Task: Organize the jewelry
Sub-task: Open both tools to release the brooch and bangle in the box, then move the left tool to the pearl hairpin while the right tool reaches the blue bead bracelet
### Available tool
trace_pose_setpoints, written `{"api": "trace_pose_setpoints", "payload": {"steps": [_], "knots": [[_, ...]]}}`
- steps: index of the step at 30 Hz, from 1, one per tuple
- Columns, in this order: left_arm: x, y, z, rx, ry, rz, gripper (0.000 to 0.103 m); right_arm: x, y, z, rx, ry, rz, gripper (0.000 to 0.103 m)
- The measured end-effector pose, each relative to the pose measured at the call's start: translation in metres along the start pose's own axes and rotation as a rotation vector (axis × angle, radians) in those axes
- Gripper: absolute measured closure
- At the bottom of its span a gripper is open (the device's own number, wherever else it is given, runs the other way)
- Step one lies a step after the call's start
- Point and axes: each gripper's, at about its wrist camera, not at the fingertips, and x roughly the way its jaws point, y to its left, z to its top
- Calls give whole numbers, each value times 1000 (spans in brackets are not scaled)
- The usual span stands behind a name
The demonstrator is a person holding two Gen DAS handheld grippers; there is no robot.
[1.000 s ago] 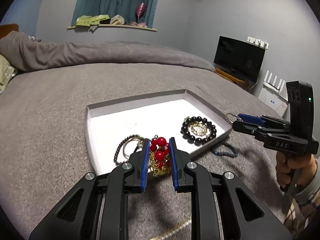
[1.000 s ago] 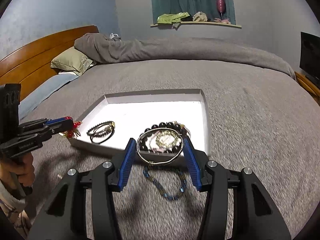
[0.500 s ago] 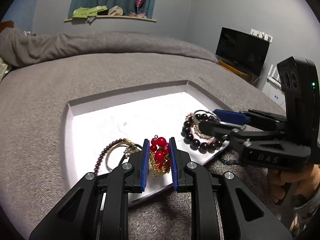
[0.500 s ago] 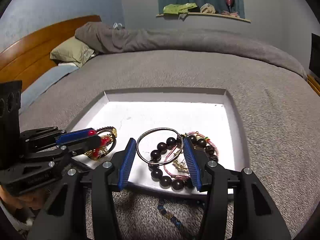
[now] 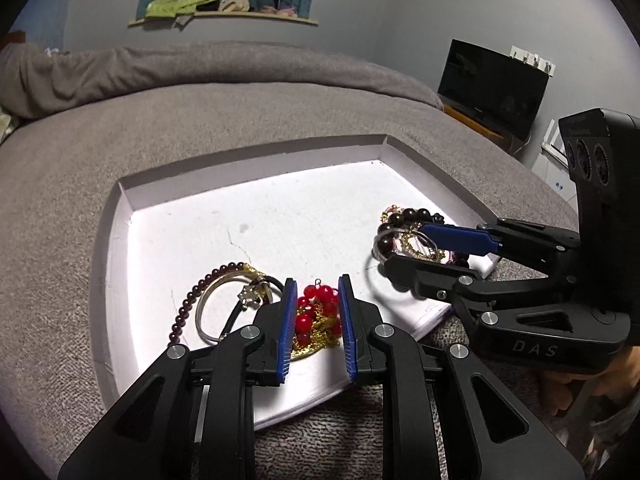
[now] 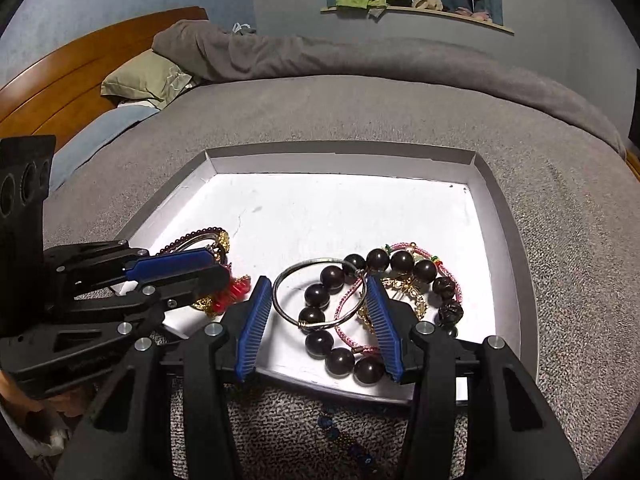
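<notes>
1. Left tongs [image 5: 318, 300] have just been opening; red beads [image 5: 316, 312] lie between them in the tray [image 5: 120, 240].
2. Right tongs [image 6: 320, 304] grip the bangle [image 6: 320, 296] over dark beads [image 6: 400, 264].
3. Blue chain [image 6: 340, 436] lies on the bed [image 6: 360, 112] by the tray's near edge.

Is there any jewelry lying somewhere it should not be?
Yes. A blue beaded bracelet lies on the grey blanket, just outside the near rim of the white tray, while the other pieces sit inside.
</notes>
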Motion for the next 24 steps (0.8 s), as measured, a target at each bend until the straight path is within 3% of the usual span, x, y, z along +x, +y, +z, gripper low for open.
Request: {"api": "trace_pose_setpoints", "payload": {"steps": [5, 10, 20, 21, 22, 24], "knots": [[-10, 1, -4, 10, -25, 18, 67, -8, -1, -3, 5, -22, 2, 53], [-27, 5, -7, 3, -69, 16, 49, -20, -6, -11, 27, -54, 3, 53], [-55, 14, -25, -25, -104, 22, 48, -56, -22, -34, 81, -130, 2, 52], [-58, 14, -28, -30, -107, 23, 44, -58, -23, -35, 83, -136, 0, 52], [-60, 14, -30, -32, -112, 21, 33, -62, -24, -38, 85, -143, -3, 52], [-67, 14, -36, -35, -133, 12, 27, -69, -25, -41, 89, -154, -9, 52]]}}
